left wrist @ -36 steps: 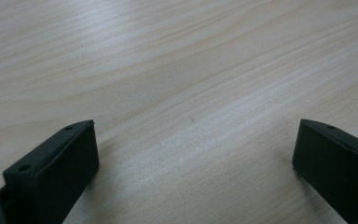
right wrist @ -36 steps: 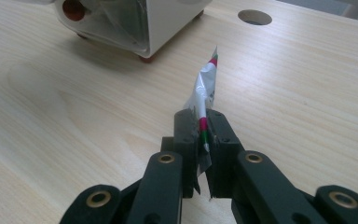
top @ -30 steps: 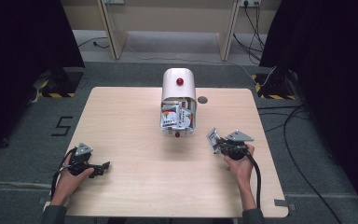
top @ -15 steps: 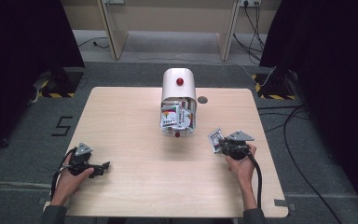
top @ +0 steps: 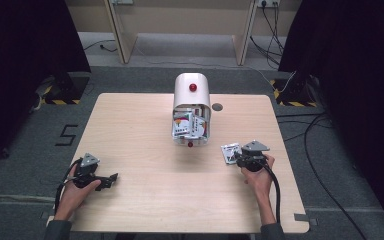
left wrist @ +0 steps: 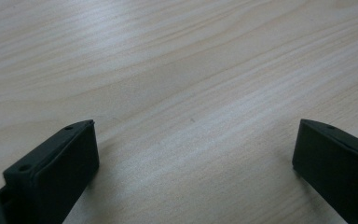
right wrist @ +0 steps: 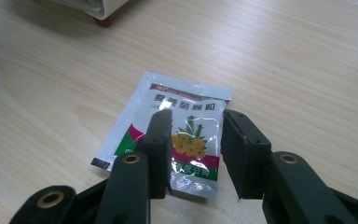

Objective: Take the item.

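A small silver sachet (right wrist: 186,100) with green and red print and yellow flowers lies flat on the wooden table (top: 140,135), right of the middle; in the high view the sachet (top: 229,152) sits just left of my right gripper (top: 238,159). In the right gripper view my right gripper (right wrist: 196,115) hovers over the sachet with its jaws parted, one on each side of the print, not pinching it. My left gripper (top: 112,178) rests near the front left of the table. In its own view, the left gripper (left wrist: 196,126) is wide open over bare wood.
A white rounded dispenser (top: 192,92) with a red knob stands at the back middle, its open front showing several more sachets (top: 187,125). A dark round hole (top: 217,106) lies in the table beside it. Cables trail from both grippers toward the front edge.
The sachet and the right gripper have shifted slightly toward the front and down, and the sachet now lies flat on the table. The left gripper has not moved.
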Motion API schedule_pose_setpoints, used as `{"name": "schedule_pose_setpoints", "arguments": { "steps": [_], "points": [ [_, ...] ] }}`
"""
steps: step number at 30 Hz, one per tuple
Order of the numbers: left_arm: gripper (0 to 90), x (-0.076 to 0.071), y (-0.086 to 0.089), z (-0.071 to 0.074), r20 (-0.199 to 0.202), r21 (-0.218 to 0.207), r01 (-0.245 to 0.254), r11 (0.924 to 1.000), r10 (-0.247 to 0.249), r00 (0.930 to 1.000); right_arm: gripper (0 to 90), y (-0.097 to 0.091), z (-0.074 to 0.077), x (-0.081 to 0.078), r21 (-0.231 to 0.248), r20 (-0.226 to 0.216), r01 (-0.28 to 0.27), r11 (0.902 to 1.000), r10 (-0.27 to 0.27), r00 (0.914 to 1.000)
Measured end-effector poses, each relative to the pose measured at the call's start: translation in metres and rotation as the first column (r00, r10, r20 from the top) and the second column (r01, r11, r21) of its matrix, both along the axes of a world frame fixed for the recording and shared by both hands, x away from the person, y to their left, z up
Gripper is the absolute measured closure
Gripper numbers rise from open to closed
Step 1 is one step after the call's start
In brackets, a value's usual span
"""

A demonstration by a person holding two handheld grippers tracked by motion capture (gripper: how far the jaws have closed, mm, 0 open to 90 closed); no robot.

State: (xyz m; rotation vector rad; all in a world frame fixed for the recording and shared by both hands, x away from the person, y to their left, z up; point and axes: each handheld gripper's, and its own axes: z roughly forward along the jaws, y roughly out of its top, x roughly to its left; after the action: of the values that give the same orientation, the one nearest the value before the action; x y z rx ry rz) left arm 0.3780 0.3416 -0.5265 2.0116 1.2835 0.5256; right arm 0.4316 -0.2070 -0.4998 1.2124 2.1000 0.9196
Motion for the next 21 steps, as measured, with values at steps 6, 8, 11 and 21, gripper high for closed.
{"name": "schedule_pose_setpoints", "arguments": {
  "steps": [6,8,11,21],
  "points": [
    [0.0,0.0,0.0,0.0,0.0,0.0,0.0,1.0,0.0,1.0,62.7,-0.001,0.003,-0.002,0.011,0.009,-0.002,0.9999,0.001,1.0],
    [0.0,0.0,0.0,0.0,0.0,0.0,0.0,1.0,0.0,1.0,61.7,-0.002,0.004,-0.002,0.017,0.007,-0.002,0.9999,0.002,1.0],
    [0.0,0.0,0.0,0.0,0.0,0.0,0.0,1.0,0.0,1.0,59.5,-0.002,0.004,-0.004,0.028,0.005,-0.003,0.9996,0.003,1.0],
    [0.0,0.0,0.0,0.0,0.0,0.0,0.001,1.0,-0.001,1.0,38.6,-0.005,0.009,-0.015,0.049,-0.016,0.025,0.9985,-0.024,0.9996]
  ]
}}
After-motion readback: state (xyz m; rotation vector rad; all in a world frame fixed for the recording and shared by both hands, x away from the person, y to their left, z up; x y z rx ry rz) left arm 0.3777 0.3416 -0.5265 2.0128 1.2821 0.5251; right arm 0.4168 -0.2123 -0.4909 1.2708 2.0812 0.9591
